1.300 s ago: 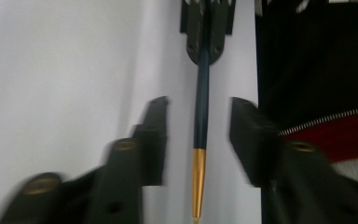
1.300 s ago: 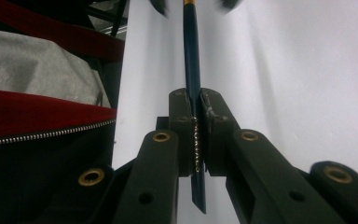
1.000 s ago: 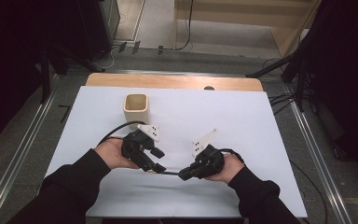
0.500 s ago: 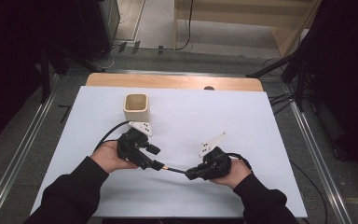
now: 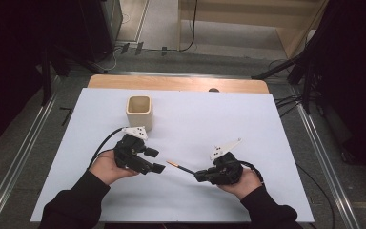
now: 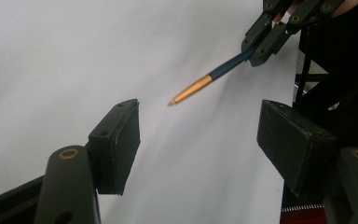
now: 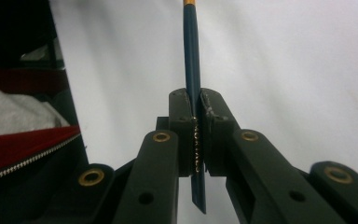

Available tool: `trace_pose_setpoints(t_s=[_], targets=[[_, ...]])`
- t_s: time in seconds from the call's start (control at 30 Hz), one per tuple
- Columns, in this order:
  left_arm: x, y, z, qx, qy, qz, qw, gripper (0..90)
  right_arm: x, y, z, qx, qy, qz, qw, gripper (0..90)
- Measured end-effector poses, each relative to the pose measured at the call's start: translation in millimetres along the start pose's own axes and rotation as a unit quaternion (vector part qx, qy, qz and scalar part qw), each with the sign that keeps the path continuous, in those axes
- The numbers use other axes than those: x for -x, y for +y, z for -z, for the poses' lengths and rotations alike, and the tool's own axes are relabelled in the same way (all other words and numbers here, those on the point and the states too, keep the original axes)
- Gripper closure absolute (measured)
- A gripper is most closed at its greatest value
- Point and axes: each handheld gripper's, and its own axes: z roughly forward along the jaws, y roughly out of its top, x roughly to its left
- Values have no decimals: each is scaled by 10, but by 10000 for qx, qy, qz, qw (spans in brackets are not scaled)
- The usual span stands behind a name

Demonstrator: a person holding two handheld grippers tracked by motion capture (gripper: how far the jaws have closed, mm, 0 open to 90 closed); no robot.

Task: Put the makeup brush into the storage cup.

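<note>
My right gripper (image 7: 195, 122) held a dark blue pen (image 7: 192, 60) clamped between its jaws above the white bench (image 5: 228, 119), tip toward my left gripper (image 6: 200, 140), whose jaws stood wide open nearby.

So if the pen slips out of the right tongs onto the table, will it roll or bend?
The pen looks slim and round, so it would probably roll on the flat white table. It juts straight from the right tongs without sagging, so it is likely stiff and light.
</note>
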Motion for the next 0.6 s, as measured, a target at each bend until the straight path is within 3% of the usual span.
trace_pose_setpoints(t_s=[0.3, 0.43, 0.5, 0.6], targets=[[88, -68, -9, 240, 133, 213, 9994, 279, -72, -27, 49, 438, -256, -490, 9975, 849], [113, -89, -31, 287, 149, 296, 9990, 276, -160, -13, 37, 625, -390, -688, 9949, 849], [118, -95, -25, 326, 152, 337, 9988, 275, -234, 6, 24, 673, -580, -691, 9936, 849], [119, -104, -9, 426, 160, 425, 9981, 271, -302, 16, -4, 881, -624, -858, 9904, 849]])
